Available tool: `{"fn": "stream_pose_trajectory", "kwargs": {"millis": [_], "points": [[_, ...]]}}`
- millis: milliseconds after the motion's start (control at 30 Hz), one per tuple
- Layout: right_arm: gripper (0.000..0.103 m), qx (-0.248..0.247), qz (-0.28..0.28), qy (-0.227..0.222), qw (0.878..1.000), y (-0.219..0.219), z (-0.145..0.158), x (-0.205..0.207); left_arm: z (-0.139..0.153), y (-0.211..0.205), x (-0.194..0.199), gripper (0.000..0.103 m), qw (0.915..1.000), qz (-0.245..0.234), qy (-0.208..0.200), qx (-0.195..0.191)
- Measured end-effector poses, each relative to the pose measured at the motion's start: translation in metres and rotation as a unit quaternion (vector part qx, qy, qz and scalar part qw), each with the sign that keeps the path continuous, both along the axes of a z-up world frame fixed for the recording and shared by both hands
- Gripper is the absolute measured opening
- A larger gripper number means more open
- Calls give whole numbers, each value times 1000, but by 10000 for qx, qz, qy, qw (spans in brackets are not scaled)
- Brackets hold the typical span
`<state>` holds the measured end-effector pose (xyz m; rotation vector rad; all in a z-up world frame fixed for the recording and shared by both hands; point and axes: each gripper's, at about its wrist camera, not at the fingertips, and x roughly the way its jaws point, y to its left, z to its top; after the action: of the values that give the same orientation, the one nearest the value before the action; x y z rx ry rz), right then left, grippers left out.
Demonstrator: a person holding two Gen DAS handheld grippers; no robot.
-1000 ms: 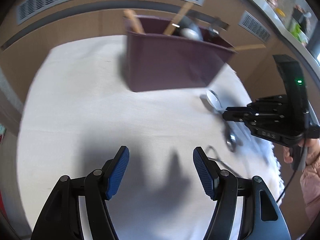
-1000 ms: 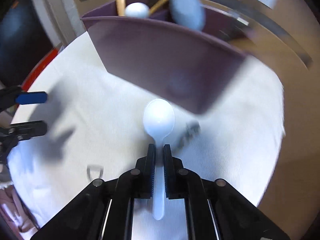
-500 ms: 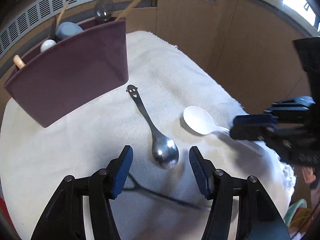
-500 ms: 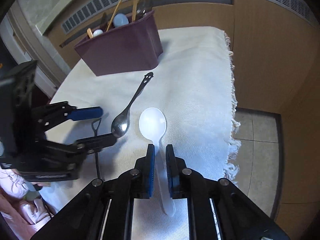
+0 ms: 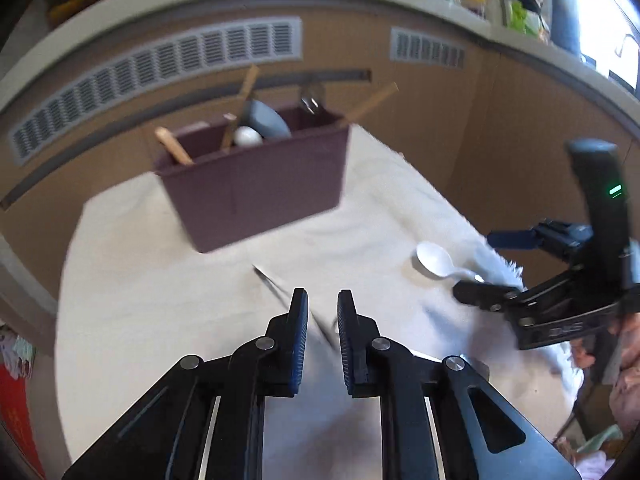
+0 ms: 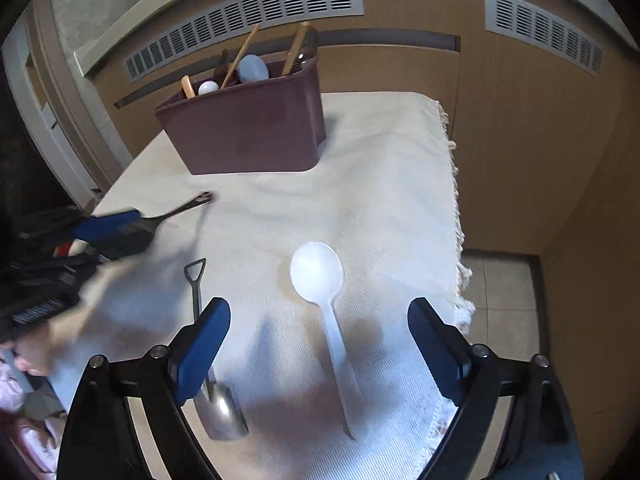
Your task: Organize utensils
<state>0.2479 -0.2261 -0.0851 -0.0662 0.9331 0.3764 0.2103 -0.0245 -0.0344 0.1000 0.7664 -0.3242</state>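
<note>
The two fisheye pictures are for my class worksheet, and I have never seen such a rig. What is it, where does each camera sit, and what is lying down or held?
There is no robot. A person holds a two-finger gripper in each hand, and each has a camera looking along its jaws. The left-wrist view shows the left gripper, jaws apparently shut on a thin metal spoon, though this is blurred. The right-wrist view shows the right gripper, jaws wide open over a white plastic spoon lying on the white cloth. A shovel-handled spoon lies beside it. A maroon bin of utensils stands behind.
</note>
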Motion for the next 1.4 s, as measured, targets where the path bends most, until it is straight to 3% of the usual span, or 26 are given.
{"fn": "stream_pose_trajectory", "kwargs": {"millis": [200,400,433,567,667,733,833,900,933,1067,1167,1233,1300,1333,1400], "points": [[89,451,128,505,9976,23,-15,19,26,48,-6,16,9986,432,-292,-121],[97,917,80,858,9920,15,-25,26,1,75,4,18,9984,409,380,-92],[102,945,138,868,9916,15,-25,25,-9,75,5,20,9978,350,552,-89],[103,725,237,726,9944,22,-26,20,-36,62,-3,32,9939,17,1076,-256],[103,567,142,705,9958,27,-27,17,-49,46,-11,50,9934,-116,1136,-97],[103,594,8,757,9954,25,-27,18,-55,38,-12,53,9937,-74,1118,1],[103,562,-2,846,9948,26,-26,22,-62,28,-8,53,9947,105,1009,162],[103,298,201,784,9963,31,-23,21,-64,25,-6,44,9956,241,838,353],[103,178,221,650,9975,32,-20,18,-68,24,-4,30,9954,284,825,402],[103,-665,323,-309,9968,32,-2,4,-58,34,-5,29,9967,342,674,289],[85,-1144,580,-511,9904,36,-2,5,-39,46,-8,29,9982,424,399,153],[66,-1329,697,-424,9878,38,-9,14,-26,55,-10,29,9985,491,248,41],[65,-1461,772,-289,9858,43,-19,24,-14,64,-13,28,9985,537,105,-77],[64,-1483,808,-226,9854,43,-22,27,-9,67,-13,20,9985,538,58,-127],[54,-1408,926,-88,9857,44,-25,31,-1,72,-14,20,9984,548,16,-159]]}}
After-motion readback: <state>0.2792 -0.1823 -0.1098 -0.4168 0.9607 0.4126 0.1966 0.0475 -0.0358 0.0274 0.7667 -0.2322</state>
